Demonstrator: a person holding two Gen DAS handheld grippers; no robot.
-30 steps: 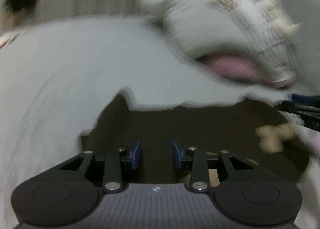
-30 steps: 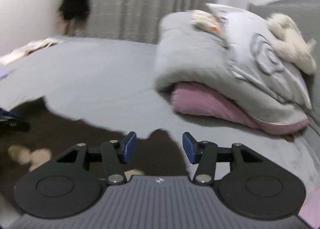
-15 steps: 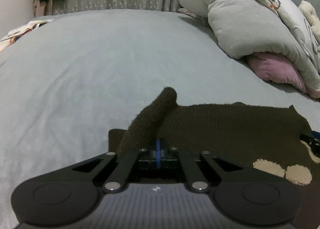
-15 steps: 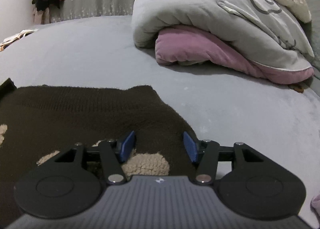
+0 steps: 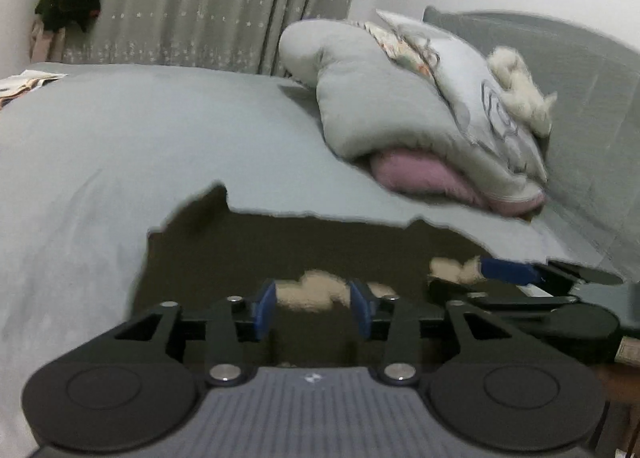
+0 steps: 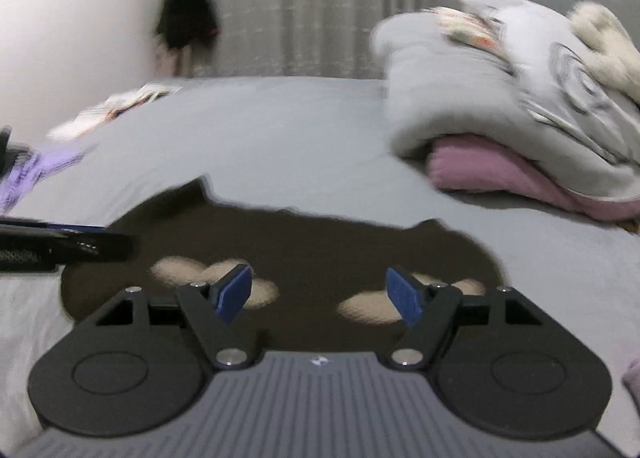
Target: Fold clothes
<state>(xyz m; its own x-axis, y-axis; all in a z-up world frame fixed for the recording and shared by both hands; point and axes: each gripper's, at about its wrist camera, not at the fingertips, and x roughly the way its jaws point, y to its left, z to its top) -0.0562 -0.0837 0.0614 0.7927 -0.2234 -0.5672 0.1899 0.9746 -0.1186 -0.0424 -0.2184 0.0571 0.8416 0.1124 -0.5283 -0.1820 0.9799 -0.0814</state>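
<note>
I hold my left gripper and right gripper above the dark brown sweater lying flat on the grey bed, both with fingers spread and empty, likely choosing where to pinch.

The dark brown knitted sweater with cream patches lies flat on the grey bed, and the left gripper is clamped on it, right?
Not clamped: the left wrist view shows the left gripper open above the dark brown knitted sweater on the grey bed.
</note>
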